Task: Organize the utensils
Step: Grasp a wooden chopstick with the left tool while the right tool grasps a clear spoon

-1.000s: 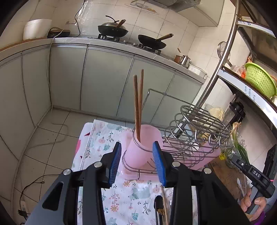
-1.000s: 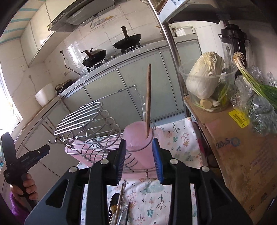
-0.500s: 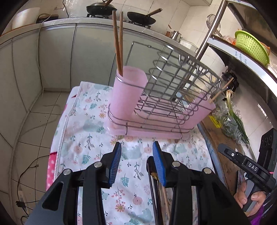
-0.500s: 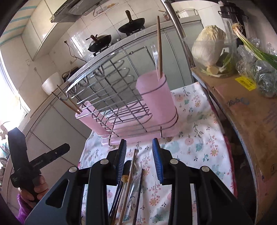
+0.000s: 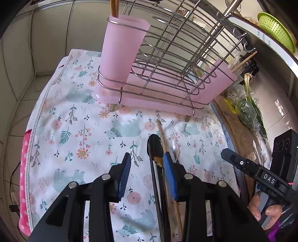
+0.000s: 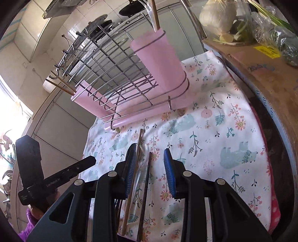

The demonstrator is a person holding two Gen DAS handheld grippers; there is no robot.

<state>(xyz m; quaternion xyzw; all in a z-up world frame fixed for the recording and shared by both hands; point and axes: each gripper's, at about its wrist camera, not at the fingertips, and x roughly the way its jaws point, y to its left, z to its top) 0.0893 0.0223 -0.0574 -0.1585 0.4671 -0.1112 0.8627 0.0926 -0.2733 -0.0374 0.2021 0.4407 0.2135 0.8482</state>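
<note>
Left gripper (image 5: 147, 163) – blue-padded jaws apart, just narrowed slightly, nothing pinched; black spoon (image 5: 155, 147) between pads.

Right gripper (image 6: 150, 162) – jaws apart, gripping nothing; clear plastic spoon (image 6: 142, 158) and dark chopstick (image 6: 147, 178) lie between.

Utensils on floral cloth (image 6: 223, 130); wire rack with pink cups (image 5: 167, 61) at 12 o'clock.

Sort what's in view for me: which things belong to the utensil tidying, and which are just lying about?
Job: black spoon, wooden chopstick, clear plastic spoon, dark chopstick, pink cup, wire rack.
Lying about: cabbage, green onions, green basket, cardboard box.
</note>
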